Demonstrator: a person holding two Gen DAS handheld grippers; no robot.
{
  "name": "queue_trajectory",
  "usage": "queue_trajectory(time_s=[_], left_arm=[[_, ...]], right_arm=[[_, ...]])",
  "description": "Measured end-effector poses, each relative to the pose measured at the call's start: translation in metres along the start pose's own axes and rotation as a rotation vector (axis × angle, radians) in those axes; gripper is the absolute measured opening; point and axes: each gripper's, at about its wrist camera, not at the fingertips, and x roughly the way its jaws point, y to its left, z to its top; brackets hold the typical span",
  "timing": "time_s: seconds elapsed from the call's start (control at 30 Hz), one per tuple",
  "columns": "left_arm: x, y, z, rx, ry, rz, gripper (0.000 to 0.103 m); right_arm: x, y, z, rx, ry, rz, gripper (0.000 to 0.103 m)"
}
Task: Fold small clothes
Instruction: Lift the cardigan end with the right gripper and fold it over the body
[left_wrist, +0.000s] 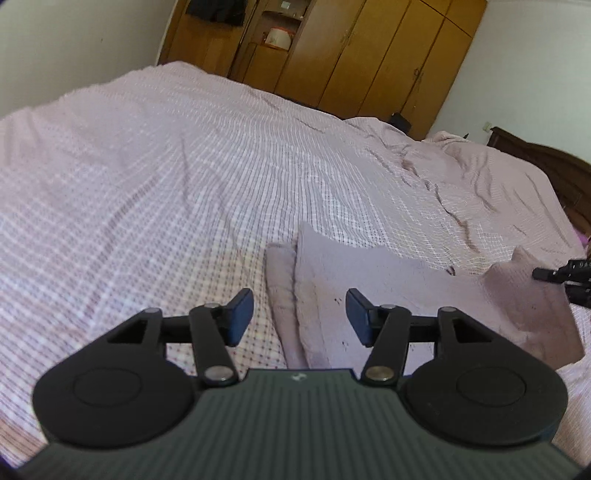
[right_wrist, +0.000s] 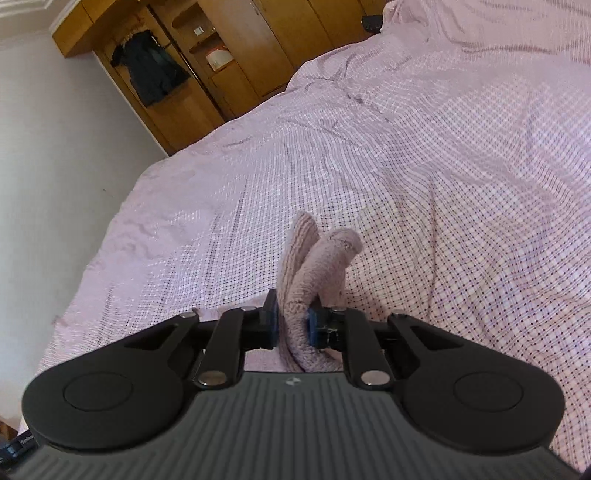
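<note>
A small mauve knit garment (left_wrist: 399, 295) lies partly folded on the checked bed. My left gripper (left_wrist: 300, 317) is open and hovers over the garment's left folded edge, holding nothing. My right gripper (right_wrist: 291, 319) is shut on a bunched end of the same garment (right_wrist: 314, 266), which stands up between its blue pads. In the left wrist view the right gripper's black tip (left_wrist: 565, 275) shows at the garment's raised right corner.
The pink checked bedsheet (left_wrist: 184, 166) covers the whole bed, with wrinkles toward the right. A wooden wardrobe (left_wrist: 351, 48) stands beyond the bed, with dark clothes hanging (right_wrist: 151, 70) in its open section. A dark headboard (left_wrist: 554, 166) is at the right.
</note>
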Motion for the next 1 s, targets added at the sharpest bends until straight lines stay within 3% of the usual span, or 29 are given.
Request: queue_trajectory(time_s=[0.23, 0.47, 0.67, 0.87, 1.0], left_arm=[[-0.01, -0.006, 0.005, 0.021, 0.011, 0.007, 0.057], [-0.021, 0.0, -0.005, -0.078, 0.037, -0.053, 0.057], [-0.021, 0.016, -0.004, -0.143, 0.026, -0.065, 0.057], [-0.016, 0.03, -0.005, -0.221, 0.089, -0.126, 0.057], [-0.02, 0.037, -0.002, -0.21, 0.08, -0.103, 0.057]], right_arm=[[-0.002, 0.051, 0.003, -0.04, 0.029, -0.069, 0.016], [0.015, 0.096, -0.005, -0.01, 0.063, -0.104, 0.015], [0.043, 0.135, -0.02, 0.08, 0.159, -0.061, 0.015], [0.066, 0.191, -0.047, 0.076, 0.163, -0.064, 0.015], [0.086, 0.223, -0.067, 0.058, 0.151, -0.062, 0.015]])
